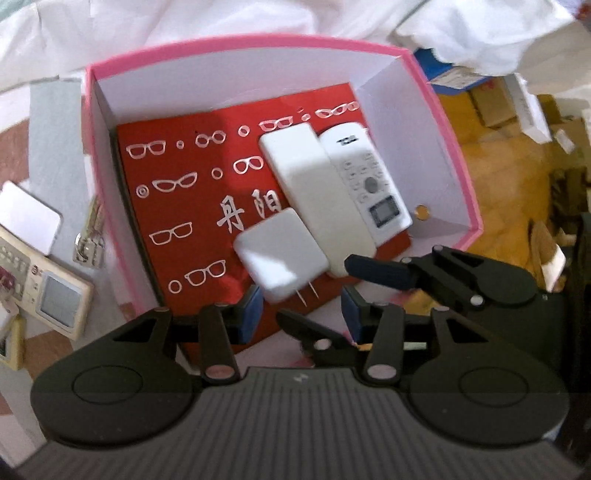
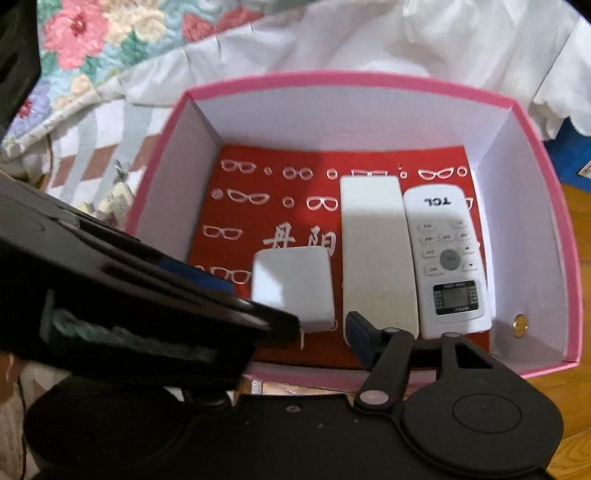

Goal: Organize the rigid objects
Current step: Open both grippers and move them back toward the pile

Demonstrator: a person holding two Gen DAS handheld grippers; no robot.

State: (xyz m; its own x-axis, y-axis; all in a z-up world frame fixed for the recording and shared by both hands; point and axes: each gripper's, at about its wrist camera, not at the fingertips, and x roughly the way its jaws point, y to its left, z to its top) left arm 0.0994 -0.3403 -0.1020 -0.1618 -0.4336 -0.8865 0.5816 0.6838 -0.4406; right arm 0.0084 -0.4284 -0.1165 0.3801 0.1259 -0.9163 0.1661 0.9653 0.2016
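A pink box [image 1: 236, 42] [image 2: 332, 79] holds a red glasses-print case [image 1: 173, 206] [image 2: 258, 225]. On it lie a white charger plug [image 1: 280, 254] [image 2: 291, 284], a plain white bar [image 1: 314, 184] [image 2: 373, 251] and a white TCL remote [image 1: 369, 181] [image 2: 447, 258]. My left gripper [image 1: 301, 314] is open and empty, just behind the charger's prongs. My right gripper [image 2: 295, 332] is open and empty at the box's near edge; its left finger is hidden behind the left gripper. It shows in the left wrist view [image 1: 380, 271].
Left of the box on the bedspread lie keys [image 1: 88, 240], a beige remote [image 1: 48, 280] and a white card [image 1: 26, 218]. White cloth [image 1: 258, 18] is piled behind the box. Cardboard boxes [image 1: 491, 103] sit on the wooden floor at right.
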